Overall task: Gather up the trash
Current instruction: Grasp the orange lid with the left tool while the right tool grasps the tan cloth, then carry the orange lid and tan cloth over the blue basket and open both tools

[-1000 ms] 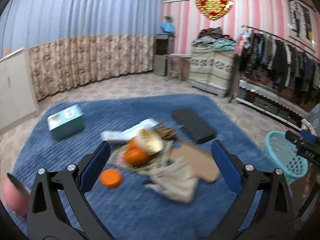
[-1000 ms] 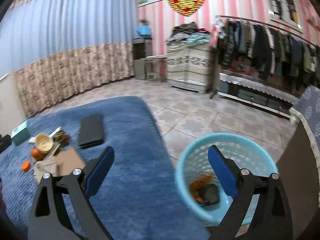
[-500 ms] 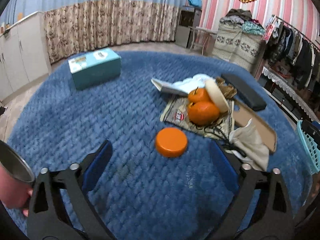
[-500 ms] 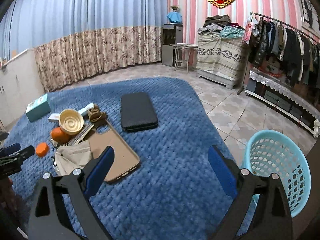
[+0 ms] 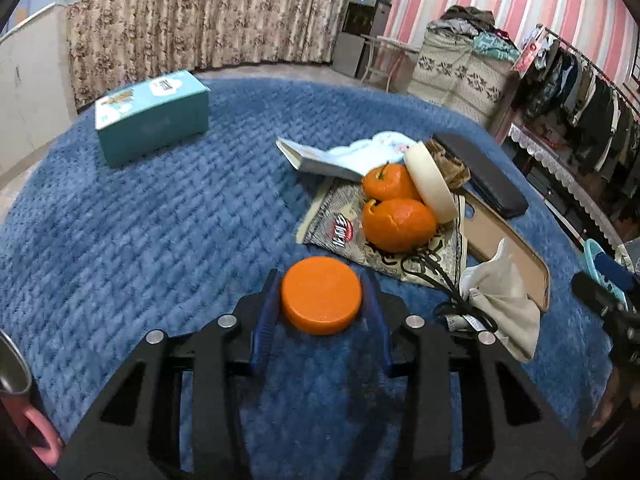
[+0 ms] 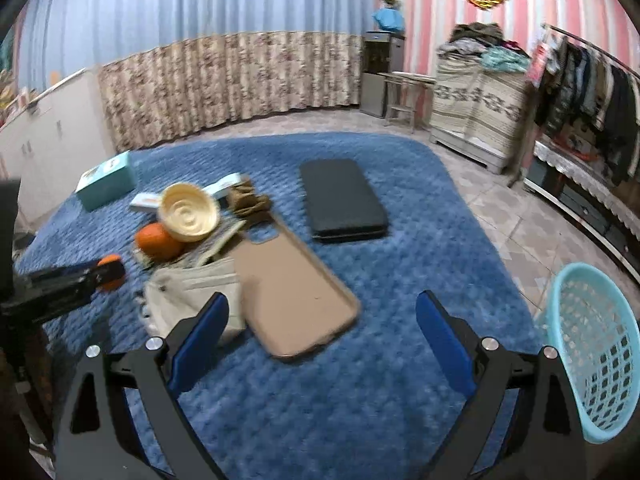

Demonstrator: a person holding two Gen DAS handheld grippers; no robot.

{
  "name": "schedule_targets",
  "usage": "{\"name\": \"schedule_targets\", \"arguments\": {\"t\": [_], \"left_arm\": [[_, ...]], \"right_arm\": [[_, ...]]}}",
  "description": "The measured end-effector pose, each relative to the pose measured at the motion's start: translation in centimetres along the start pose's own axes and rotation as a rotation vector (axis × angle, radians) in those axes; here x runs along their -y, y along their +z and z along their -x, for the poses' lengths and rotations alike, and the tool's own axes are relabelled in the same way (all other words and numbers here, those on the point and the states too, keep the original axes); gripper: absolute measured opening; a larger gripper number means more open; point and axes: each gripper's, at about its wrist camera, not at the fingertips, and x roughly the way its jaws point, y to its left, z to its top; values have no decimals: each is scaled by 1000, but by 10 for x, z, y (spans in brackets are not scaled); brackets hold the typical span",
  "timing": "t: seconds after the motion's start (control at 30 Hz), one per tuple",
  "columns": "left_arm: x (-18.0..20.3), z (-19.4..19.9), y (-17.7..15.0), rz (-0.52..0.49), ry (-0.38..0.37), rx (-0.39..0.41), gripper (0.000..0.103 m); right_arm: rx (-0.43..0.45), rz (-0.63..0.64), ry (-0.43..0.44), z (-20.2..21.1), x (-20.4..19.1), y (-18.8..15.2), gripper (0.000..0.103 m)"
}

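A: Left gripper (image 5: 322, 300) dropped onto the orange lid (image 5: 321, 301), jaws closing on its sides, lid on the blue rug (image 5: 160, 240) mid-front.
B: Right gripper (image 6: 320, 344) spread, empty. Blue basket (image 6: 592, 352) off the rug's right edge looks next.

A blue rug (image 6: 400, 216) with a woven, knobbly texture carries an orange lid (image 5: 321, 301), orange peels (image 5: 398, 224), a cream bowl (image 6: 189, 211), a tan phone case (image 6: 292, 292) and a black case (image 6: 342, 200). Left of the bowl sits a teal box (image 6: 105, 182). Right of the rug stands a light-blue mesh basket (image 6: 592, 352), with pink-striped walls (image 6: 424, 4) and floral beige curtains (image 6: 228, 80) beyond.
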Motion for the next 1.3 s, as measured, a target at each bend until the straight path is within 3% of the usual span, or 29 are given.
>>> {"name": "schedule_targets", "arguments": {"t": [0.17, 0.33, 0.43, 0.5, 0.57, 0.67, 0.77, 1.0, 1.3], "left_arm": [[1, 34, -4, -64, 81, 96, 39], [-11, 61, -6, -52, 94, 133, 39], [-14, 70, -8, -53, 106, 150, 39], [-17, 74, -8, -37, 103, 154, 39], [-20, 75, -9, -27, 102, 157, 39], [-19, 78, -8, -32, 105, 164, 39], [-10, 81, -6, -45, 93, 180, 39], [23, 89, 2, -99, 53, 218, 39], [97, 93, 27, -163, -69, 272, 39]], "right_arm": [[-27, 59, 76, -9, -34, -5, 93], [-100, 75, 106, -34, -52, -11, 91], [-146, 69, 150, -44, -56, -15, 75], [-137, 78, 154, -42, -57, -17, 70], [-134, 79, 165, -40, -58, -16, 54], [-111, 89, 164, -35, -58, -15, 39], [-87, 94, 168, -27, -55, -12, 29], [-2, 18, 180, 8, -18, 1, 29], [148, -158, 38, 67, 82, 12, 29]]}}
